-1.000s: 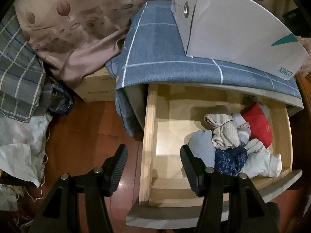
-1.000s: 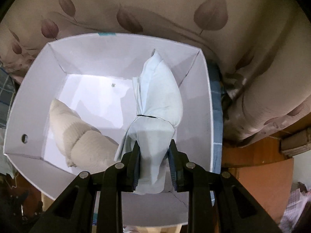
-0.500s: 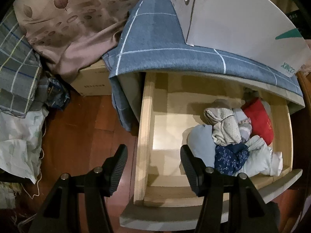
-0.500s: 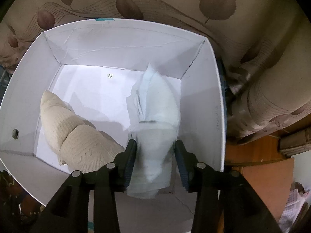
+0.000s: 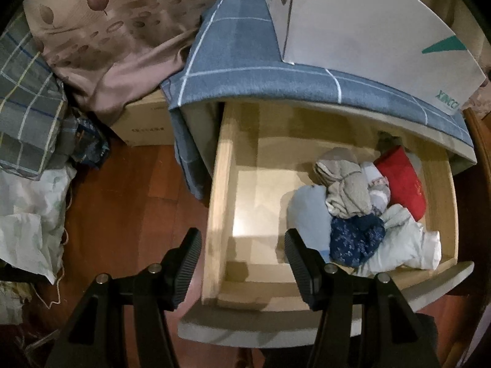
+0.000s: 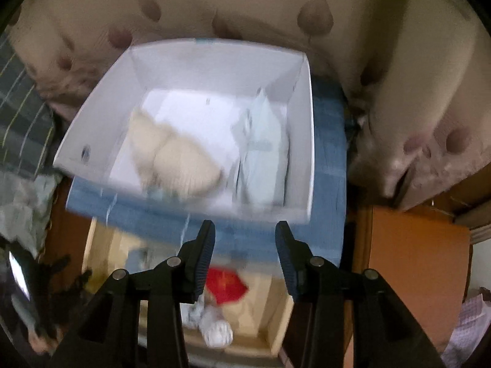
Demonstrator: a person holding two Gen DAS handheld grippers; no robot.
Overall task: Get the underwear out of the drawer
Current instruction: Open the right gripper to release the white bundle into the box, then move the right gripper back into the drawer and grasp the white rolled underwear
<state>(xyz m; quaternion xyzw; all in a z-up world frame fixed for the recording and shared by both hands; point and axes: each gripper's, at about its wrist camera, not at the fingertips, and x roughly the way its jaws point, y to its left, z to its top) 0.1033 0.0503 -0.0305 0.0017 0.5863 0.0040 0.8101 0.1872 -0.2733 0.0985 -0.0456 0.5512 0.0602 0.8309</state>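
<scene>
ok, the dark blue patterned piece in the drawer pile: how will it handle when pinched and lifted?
Probably floppy: the dark blue patterned piece lies crumpled, so it should sag and unfold. Likely light, being thin cloth. It is wedged among the beige garment and pale pieces, so a neighbour may drag along.

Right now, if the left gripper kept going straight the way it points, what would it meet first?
Probably the left side wall of the open drawer, which lies between the open left gripper's fingers. Depth is hard to judge; the underwear pile lies further right.
</scene>
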